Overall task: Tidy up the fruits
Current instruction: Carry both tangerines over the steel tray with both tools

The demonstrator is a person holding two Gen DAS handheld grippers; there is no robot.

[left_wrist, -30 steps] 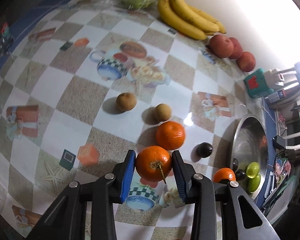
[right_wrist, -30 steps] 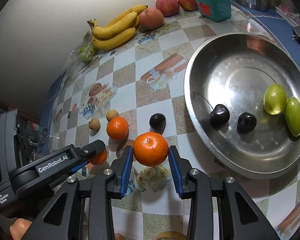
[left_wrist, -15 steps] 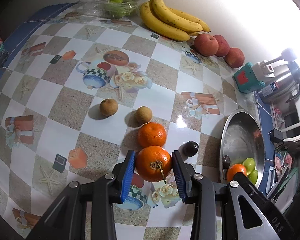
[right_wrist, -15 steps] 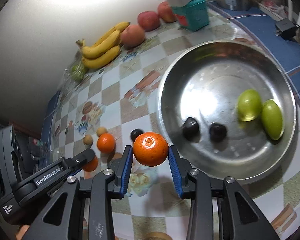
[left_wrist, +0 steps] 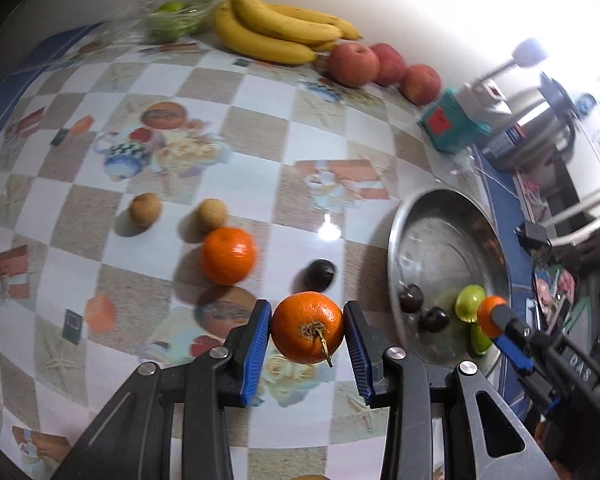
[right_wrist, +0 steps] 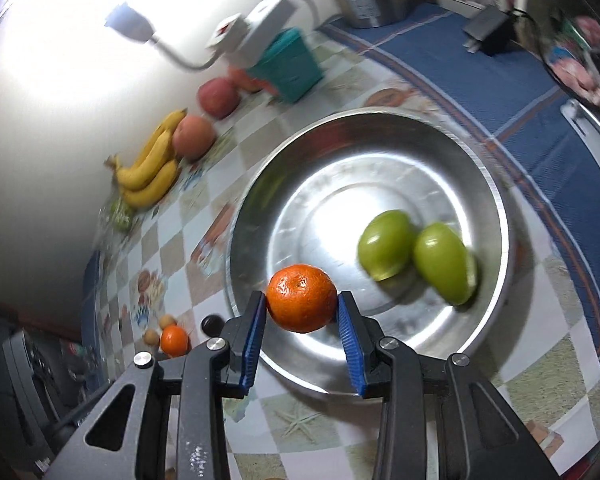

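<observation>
Checked oilcloth (left_wrist: 236,168) printed with teacups and starfish covers the table, and the steel bowl (right_wrist: 496,200) near its blue-bordered end is the thing to steer by. Far from the bowl, along the wall, lie bananas (left_wrist: 276,28) and red apples (left_wrist: 354,64). Inside the bowl sit two green fruits (right_wrist: 386,244) and two dark cherries (left_wrist: 411,297). Short of the bowl, on the cloth, rest a loose tangerine (left_wrist: 229,255), a dark fruit (left_wrist: 319,274) and two small brown ones (left_wrist: 145,209). The right gripper (right_wrist: 302,314) hangs over the bowl's near side, its blue pads closed on a tangerine (right_wrist: 302,298). The left gripper (left_wrist: 307,338) is just short of the bowl, jaws clamped on a stemmed tangerine (left_wrist: 307,327). To do this well, I'd say lower the right one near the bowl's floor before letting go, clear of the green fruits, so nothing rolls or bruises; then bring the left in on the open side, keeping the two tools from colliding.
</observation>
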